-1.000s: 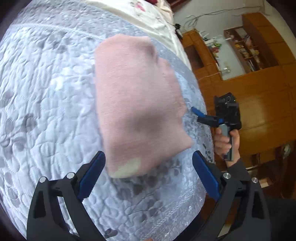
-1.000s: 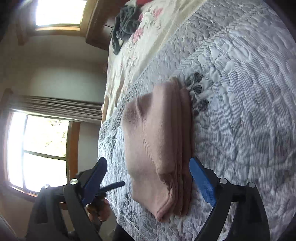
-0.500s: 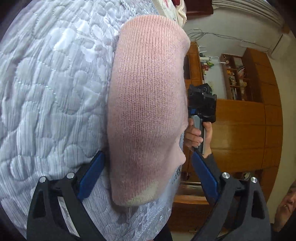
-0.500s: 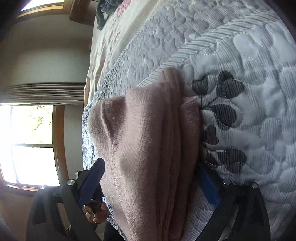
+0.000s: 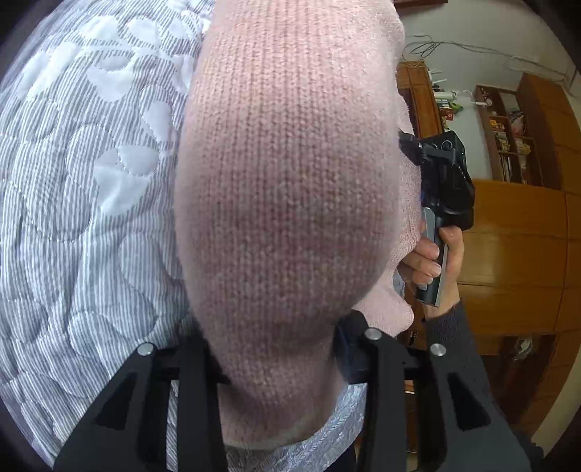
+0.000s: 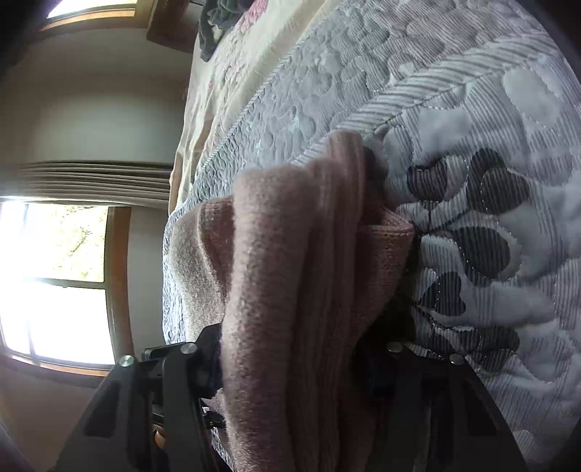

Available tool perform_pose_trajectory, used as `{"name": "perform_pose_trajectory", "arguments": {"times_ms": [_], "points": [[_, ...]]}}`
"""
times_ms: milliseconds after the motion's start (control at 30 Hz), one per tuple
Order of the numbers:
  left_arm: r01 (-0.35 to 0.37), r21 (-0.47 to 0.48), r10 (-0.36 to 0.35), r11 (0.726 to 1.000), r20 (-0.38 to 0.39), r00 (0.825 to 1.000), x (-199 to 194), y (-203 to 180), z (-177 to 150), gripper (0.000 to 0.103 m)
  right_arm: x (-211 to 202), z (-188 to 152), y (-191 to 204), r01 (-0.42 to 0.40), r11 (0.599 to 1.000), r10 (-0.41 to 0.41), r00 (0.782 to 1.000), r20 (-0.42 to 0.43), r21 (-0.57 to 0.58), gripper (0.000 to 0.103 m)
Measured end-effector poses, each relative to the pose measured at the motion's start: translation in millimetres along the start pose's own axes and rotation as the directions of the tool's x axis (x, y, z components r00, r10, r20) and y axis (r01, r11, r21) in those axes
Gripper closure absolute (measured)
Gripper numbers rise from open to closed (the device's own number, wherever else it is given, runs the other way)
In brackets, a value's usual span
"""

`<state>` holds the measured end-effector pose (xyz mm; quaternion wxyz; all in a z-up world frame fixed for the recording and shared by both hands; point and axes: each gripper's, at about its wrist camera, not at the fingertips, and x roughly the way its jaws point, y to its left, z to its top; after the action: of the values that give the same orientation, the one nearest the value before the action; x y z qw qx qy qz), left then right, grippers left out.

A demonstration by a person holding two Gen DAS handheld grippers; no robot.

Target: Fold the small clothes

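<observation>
A folded pink knit garment (image 5: 290,181) lies on the grey quilted bedspread (image 5: 90,181) and fills the middle of the left wrist view. My left gripper (image 5: 276,348) is shut on its near end; the knit hides the pads. From the opposite side, my right gripper (image 6: 290,348) is shut on the stacked pink layers (image 6: 290,254), which bulge up between its jaws. The right gripper's body (image 5: 443,174) shows past the garment's right edge, held by a hand (image 5: 432,261).
The bedspread's edge (image 5: 326,446) runs just below the left gripper. Wooden cabinets and bookshelves (image 5: 508,145) stand beyond it. A cream floral sheet (image 6: 232,72) with dark clothing (image 6: 218,21) lies farther up the bed. A bright window (image 6: 54,272) is at the left.
Both grippers moved in from opposite ends until the garment sat between their fingers, then shut on it. The garment now fills both views.
</observation>
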<state>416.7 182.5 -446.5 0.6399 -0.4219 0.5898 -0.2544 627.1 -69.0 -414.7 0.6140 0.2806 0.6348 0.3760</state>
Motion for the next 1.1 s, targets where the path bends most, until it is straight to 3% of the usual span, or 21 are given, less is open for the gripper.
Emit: {"name": "perform_pose_trajectory", "arguments": {"times_ms": [333,567,700,867,933,1000,1100], "points": [[-0.025,0.101,0.02,0.995,0.05,0.999,-51.8,-48.0,-10.6,0.076,-11.0,-23.5,53.0,-0.05,0.998,0.052,0.996,0.074,-0.034,0.052],[-0.05,0.095,0.042,0.994,0.086,0.995,-130.9,-40.7,-72.9,0.076,28.5,-76.6,109.9,-0.137,0.989,0.138,0.99,0.012,-0.064,0.052],[-0.077,0.041,0.072,0.996,0.098,0.993,-172.4,-6.4,-122.4,0.076,85.3,-122.1,130.8,-0.175,0.982,0.17,0.982,-0.079,-0.066,0.053],[-0.096,-0.065,0.101,0.993,0.084,0.991,-185.1,69.3,-178.1,0.075,159.7,-175.7,114.5,-0.126,0.991,0.117,0.975,-0.187,-0.035,0.052],[-0.044,-0.127,0.057,0.991,0.095,0.994,-179.9,99.8,-189.8,0.072,165.9,-182.3,100.0,-0.128,0.992,0.124,0.979,-0.163,-0.015,0.049],[-0.007,-0.157,0.026,0.988,0.121,0.992,-176.9,114.3,-193.3,0.062,162.0,-181.0,100.4,-0.121,0.993,0.119,0.979,-0.166,-0.003,0.041],[-0.082,-0.115,0.098,0.99,0.14,0.985,-193.4,103.4,-199.7,0.052,129.9,-176.6,108.4,-0.041,0.998,0.034,0.99,-0.135,-0.047,0.022]]}}
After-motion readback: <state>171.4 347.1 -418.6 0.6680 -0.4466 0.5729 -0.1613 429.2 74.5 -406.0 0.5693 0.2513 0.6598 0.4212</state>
